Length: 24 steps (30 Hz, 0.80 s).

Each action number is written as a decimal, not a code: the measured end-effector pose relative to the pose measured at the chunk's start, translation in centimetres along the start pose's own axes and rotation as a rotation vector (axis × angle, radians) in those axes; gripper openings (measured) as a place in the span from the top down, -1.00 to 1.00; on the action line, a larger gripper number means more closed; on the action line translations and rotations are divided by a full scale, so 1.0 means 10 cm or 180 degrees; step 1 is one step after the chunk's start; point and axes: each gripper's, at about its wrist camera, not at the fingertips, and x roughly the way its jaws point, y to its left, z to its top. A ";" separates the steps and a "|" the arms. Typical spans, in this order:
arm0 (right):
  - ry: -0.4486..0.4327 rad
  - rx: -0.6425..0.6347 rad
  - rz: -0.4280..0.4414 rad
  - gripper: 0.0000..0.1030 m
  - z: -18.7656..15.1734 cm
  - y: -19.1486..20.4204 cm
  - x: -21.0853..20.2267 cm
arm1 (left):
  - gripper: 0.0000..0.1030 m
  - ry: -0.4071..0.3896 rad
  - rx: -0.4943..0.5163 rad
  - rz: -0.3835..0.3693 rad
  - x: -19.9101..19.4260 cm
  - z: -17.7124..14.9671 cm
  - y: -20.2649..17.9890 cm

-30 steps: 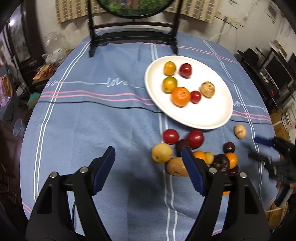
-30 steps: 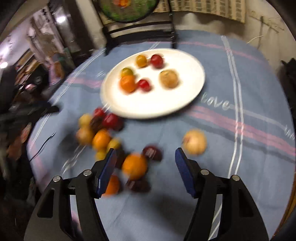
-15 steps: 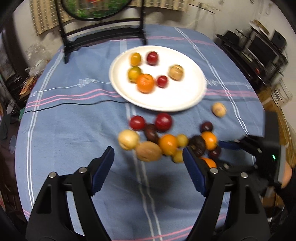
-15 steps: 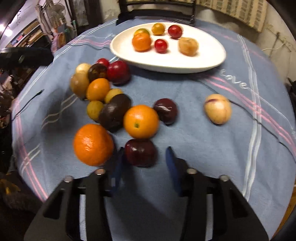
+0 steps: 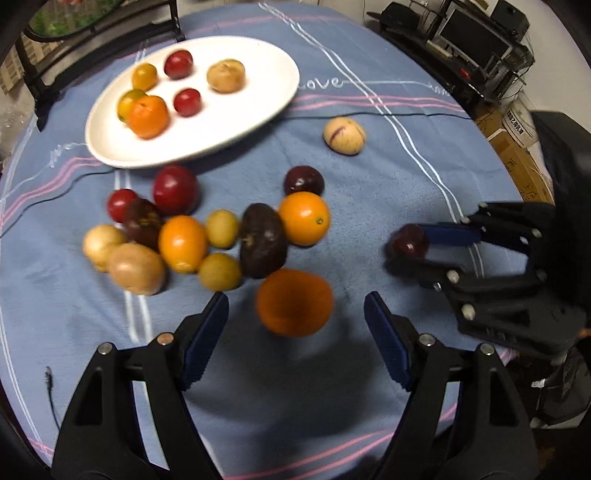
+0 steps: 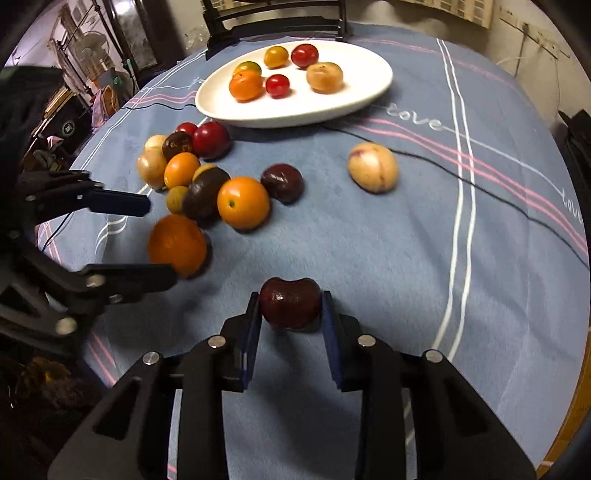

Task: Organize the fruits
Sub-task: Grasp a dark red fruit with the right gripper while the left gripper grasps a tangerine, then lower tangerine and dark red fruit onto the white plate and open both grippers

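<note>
My right gripper [image 6: 290, 314] is shut on a dark red plum [image 6: 290, 308], which also shows in the left wrist view [image 5: 410, 240], held just above the blue cloth. My left gripper [image 5: 295, 321] is open, its jaws on either side of a large orange [image 5: 294, 302] that lies on the cloth; the orange also shows in the right wrist view [image 6: 177, 244]. A pile of several loose fruits [image 5: 184, 242] lies beyond it. A white plate [image 5: 258, 110] at the back holds several fruits. A pale striped fruit [image 5: 344, 135] lies alone to the right.
A blue striped tablecloth [image 6: 424, 258] covers the round table. A black chair [image 6: 273, 22] stands behind the plate. A thin black cable [image 6: 480, 188] runs across the cloth. Shelves and boxes [image 5: 509, 122] stand beyond the table's right edge.
My right gripper has closed on the dark red plum and drawn it away from the pile. My left gripper has moved forward and to the right so its jaws flank the large orange.
</note>
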 end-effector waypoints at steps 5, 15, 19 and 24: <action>0.0022 0.0011 0.0044 0.38 -0.09 -0.05 -0.01 | 0.12 0.0080 -0.0071 0.0098 0.10 0.05 0.00; -0.0149 0.0003 0.0223 0.38 0.02 0.01 -0.12 | 0.14 -0.0105 -0.0224 0.0018 -0.31 -0.07 0.23; -0.0257 -0.0050 0.0272 0.38 0.23 0.06 -0.21 | 0.14 -0.0290 -0.0370 0.0023 -0.56 0.05 0.40; -0.0569 -0.0109 0.0331 0.38 0.70 0.09 -0.47 | 0.14 -0.0599 -0.0409 0.0142 -0.85 0.42 0.61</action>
